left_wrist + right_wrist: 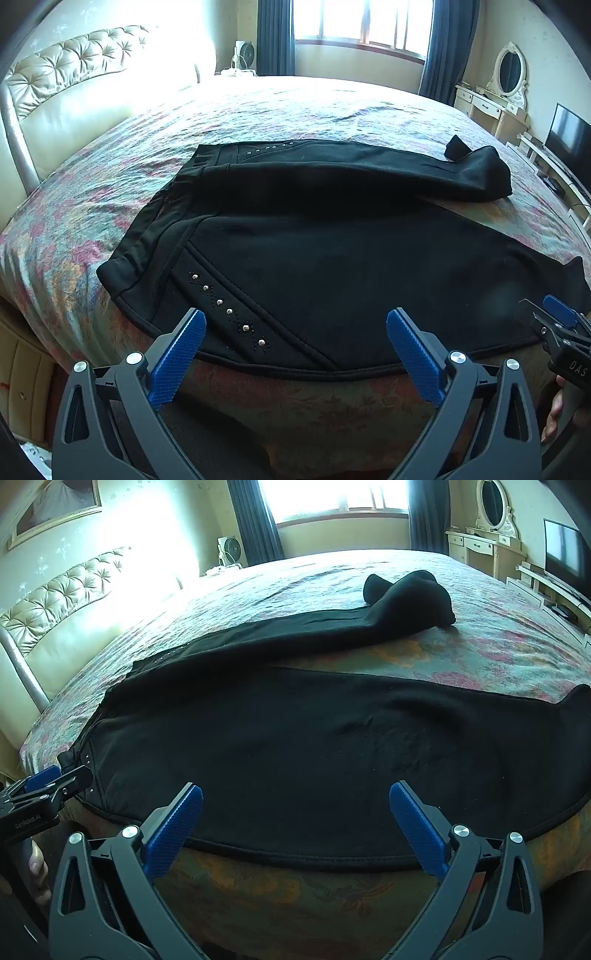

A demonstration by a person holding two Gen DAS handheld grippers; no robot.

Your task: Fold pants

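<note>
Black pants lie spread on the bed, waistband to the left, both legs running right. A row of silver studs marks the near pocket. The far leg's cuff is bunched. My left gripper is open, just above the near hem by the studs. My right gripper is open over the near leg, close to its near edge. Each gripper shows at the edge of the other's view, the right and the left. Neither holds cloth.
The pants rest on a floral bedspread. A tufted cream headboard stands to the left. A window with blue curtains is beyond; a vanity with oval mirror and a TV stand at the right.
</note>
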